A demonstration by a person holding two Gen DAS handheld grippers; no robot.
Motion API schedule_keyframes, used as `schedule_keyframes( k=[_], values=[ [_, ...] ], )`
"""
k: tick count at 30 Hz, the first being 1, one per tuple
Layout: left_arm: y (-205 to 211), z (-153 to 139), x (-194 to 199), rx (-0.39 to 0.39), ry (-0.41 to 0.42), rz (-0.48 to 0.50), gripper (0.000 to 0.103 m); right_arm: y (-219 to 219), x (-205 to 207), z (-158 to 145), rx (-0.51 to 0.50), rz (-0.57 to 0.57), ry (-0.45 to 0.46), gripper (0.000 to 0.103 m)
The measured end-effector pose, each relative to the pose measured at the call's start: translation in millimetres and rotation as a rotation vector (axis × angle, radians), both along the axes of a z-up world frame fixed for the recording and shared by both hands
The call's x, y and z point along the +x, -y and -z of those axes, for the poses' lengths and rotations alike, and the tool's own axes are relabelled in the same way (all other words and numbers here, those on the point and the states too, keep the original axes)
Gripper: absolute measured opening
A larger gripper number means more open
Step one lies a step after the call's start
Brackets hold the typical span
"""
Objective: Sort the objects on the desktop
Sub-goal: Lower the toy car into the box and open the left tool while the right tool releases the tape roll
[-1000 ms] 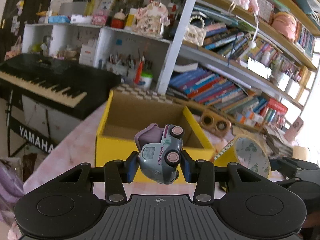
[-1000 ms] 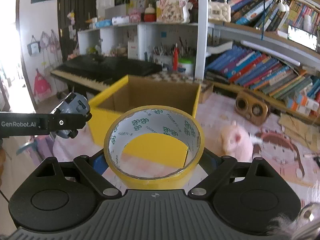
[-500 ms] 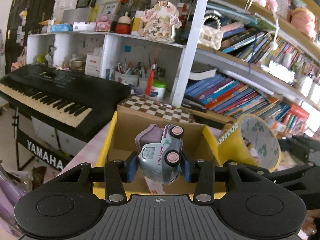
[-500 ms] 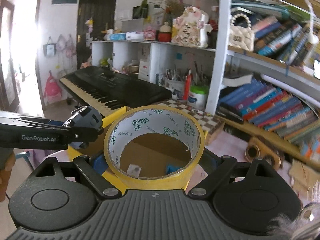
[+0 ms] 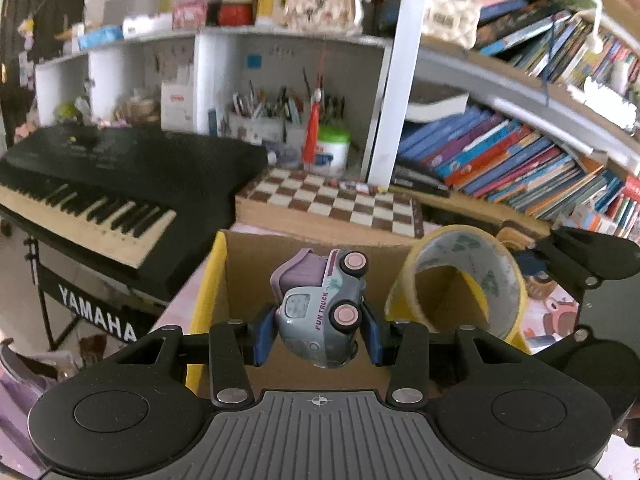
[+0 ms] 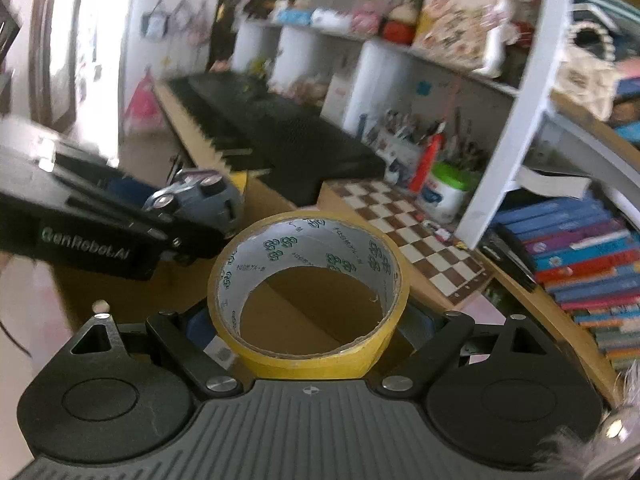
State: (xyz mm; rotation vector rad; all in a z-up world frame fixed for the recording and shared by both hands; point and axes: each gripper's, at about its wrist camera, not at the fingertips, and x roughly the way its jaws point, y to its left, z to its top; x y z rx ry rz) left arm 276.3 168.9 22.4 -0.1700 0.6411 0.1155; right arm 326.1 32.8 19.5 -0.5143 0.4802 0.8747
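Two loaded tools hang over the box (image 5: 224,280), chessboard (image 5: 332,204) behind.

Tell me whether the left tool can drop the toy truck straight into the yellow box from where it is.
Probably yes. The left tool holds the toy truck over the open yellow box, with nothing visible beneath it; the tape roll hangs off to its right.

Bright daylight washes out the right wrist view's left edge; both fisheye views blur and bend outward.
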Motion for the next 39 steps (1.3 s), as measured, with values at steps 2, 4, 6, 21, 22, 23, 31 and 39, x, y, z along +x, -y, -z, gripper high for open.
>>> schedule_keyframes(
  k=[2,4,6,21,22,23,31,39],
  values=[
    [-0.8,4.8,14.0,-0.009,-0.044,0.015,0.042,-9.3,9.0,6.3,-0.049,-0.039,-0.001,0.090],
    [-0.4,10.6,27.3,0.014,-0.103,0.015,0.043,-19.2,19.2,11.4,-0.102,-0.089,-0.031,0.090],
    [-4.0,17.2,36.8,0.012,-0.142,0.017,0.043,-27.9,27.4,17.2,-0.161,-0.123,-0.036,0.090],
    [-0.9,40.5,65.5,0.056,-0.339,0.061,0.043,-61.1,51.4,50.6,-0.424,-0.284,-0.049,0.090],
    [-0.9,41.0,66.0,0.057,-0.342,0.061,0.043,-61.9,52.3,51.3,-0.431,-0.286,-0.058,0.090],
    [-1.1,41.0,65.7,0.057,-0.342,0.062,0.043,-62.7,52.9,51.7,-0.437,-0.287,-0.067,0.090],
    [2.1,35.0,56.2,0.086,-0.281,0.053,0.047,-60.8,56.4,51.2,-0.424,-0.261,-0.100,0.091],
    [3.4,17.5,33.1,0.071,-0.169,0.039,0.053,-48.0,54.7,34.9,-0.344,-0.192,-0.110,0.091]
  ],
)
